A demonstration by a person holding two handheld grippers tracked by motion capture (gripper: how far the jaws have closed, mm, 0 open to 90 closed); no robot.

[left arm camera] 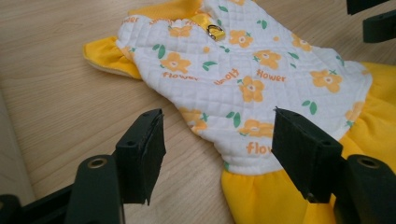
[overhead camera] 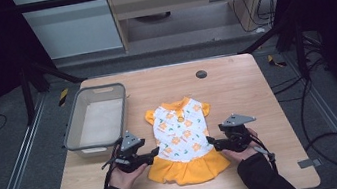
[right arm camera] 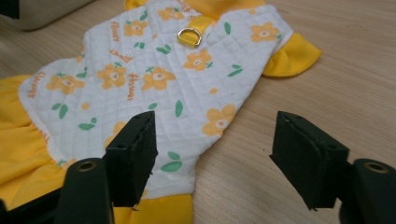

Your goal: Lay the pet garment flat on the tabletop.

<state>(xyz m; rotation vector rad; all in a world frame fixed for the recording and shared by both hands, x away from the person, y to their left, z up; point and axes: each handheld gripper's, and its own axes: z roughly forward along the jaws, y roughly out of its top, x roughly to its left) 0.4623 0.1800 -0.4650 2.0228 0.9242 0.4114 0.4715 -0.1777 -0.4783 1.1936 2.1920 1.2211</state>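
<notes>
The wooden table (overhead camera: 236, 84) carries a grey basket (overhead camera: 94, 119) at my left. The small flowered dress (overhead camera: 182, 138) lies flat at the table's near middle, yellow skirt toward me. My left gripper (overhead camera: 156, 152) and right gripper (overhead camera: 210, 141) flank its waist, jaws apart, nothing clamped. A metal ring (right arm camera: 189, 36) sits near the collar.

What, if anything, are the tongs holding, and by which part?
Nothing: both the left tongs and right tongs stand open beside the dress.

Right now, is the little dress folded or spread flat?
Spread flat: the dress lies open on the table, sleeves out and skirt fanned, no fold showing.
</notes>
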